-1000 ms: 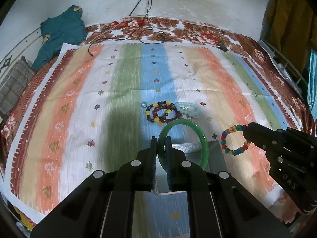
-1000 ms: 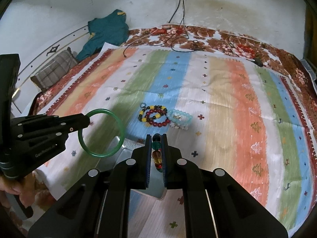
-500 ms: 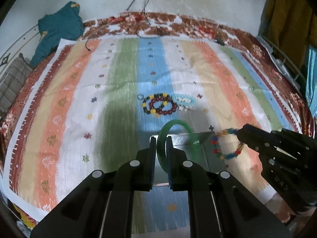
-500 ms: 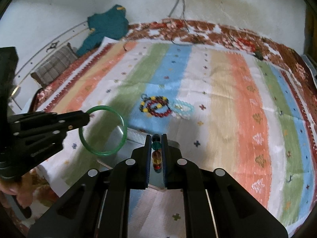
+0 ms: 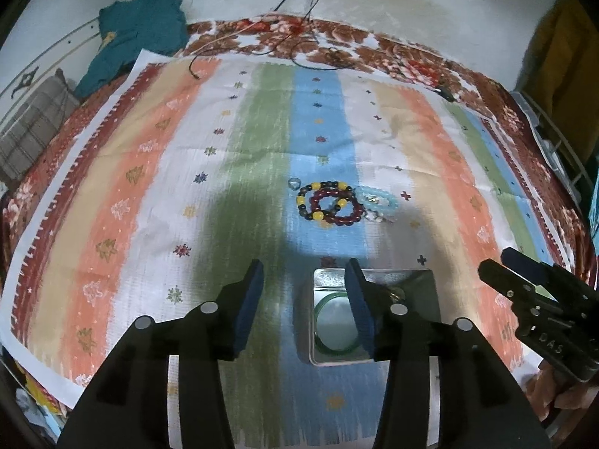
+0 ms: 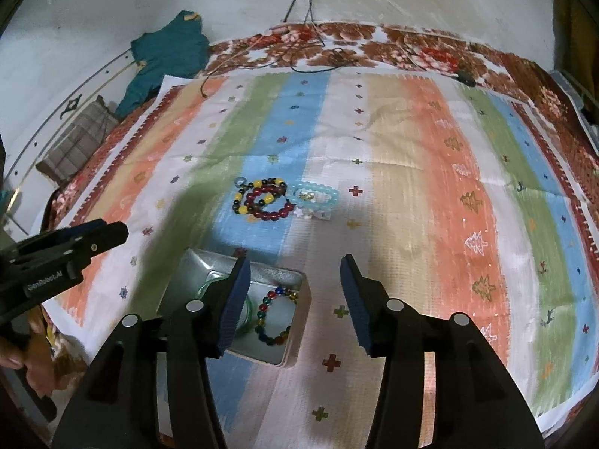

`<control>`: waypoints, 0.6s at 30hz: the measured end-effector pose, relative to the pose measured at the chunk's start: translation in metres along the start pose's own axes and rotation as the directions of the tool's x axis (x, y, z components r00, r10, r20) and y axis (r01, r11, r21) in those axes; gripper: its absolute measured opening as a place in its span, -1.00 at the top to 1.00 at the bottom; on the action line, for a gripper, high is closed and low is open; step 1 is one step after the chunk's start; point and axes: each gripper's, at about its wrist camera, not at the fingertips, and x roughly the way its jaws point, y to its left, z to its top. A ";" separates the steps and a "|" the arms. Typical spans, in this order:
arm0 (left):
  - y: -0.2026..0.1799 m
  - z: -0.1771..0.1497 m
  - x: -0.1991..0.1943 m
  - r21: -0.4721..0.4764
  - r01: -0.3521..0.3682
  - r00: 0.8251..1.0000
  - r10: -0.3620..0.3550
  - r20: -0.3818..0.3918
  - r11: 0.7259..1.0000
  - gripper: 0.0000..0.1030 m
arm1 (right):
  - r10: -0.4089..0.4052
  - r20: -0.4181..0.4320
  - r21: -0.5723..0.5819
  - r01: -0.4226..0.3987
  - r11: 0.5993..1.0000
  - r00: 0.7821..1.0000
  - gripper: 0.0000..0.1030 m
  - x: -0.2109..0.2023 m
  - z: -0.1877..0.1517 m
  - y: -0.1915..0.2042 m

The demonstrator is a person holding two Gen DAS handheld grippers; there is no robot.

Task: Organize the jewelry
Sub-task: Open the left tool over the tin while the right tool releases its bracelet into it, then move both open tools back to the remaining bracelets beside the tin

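A square metal tin (image 5: 419,280) (image 6: 187,262) lies open on the striped cloth. The green bangle (image 5: 325,344) (image 6: 245,318) and the multicoloured bead bracelet (image 6: 275,316) lie inside it. My left gripper (image 5: 305,299) is open and empty above the tin's left side. My right gripper (image 6: 294,295) is open and empty above the tin's right edge. Farther off on the cloth lie a dark red bead bracelet (image 5: 337,207) (image 6: 267,202), a yellow-and-black bead bracelet (image 5: 312,202) (image 6: 243,196), a pale blue bracelet (image 5: 376,202) (image 6: 312,196) and a small ring (image 5: 294,182) (image 6: 239,180).
The striped cloth (image 5: 149,187) covers a floral bedspread (image 5: 393,52). A teal garment (image 5: 138,33) and a checked cushion (image 5: 30,134) lie at the far left. Black cables (image 5: 310,48) run down the wall at the back. A wire rack (image 5: 561,149) stands at the right.
Both grippers opened. The green bangle dropped from my left gripper into the tin, and the multicoloured bracelet dropped from my right gripper into the tin.
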 end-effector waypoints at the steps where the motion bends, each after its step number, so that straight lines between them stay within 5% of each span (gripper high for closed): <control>1: 0.002 0.001 0.002 -0.005 0.001 1.000 -0.001 -0.003 1.000 0.07 | -0.002 -0.001 0.002 0.002 1.000 1.000 -0.06 0.002 0.002 -0.001; 18: 0.008 0.025 0.044 0.026 -0.031 0.998 0.032 -0.045 0.999 -0.10 | -0.047 -0.027 0.002 0.048 0.999 0.999 -0.52 0.035 0.025 -0.016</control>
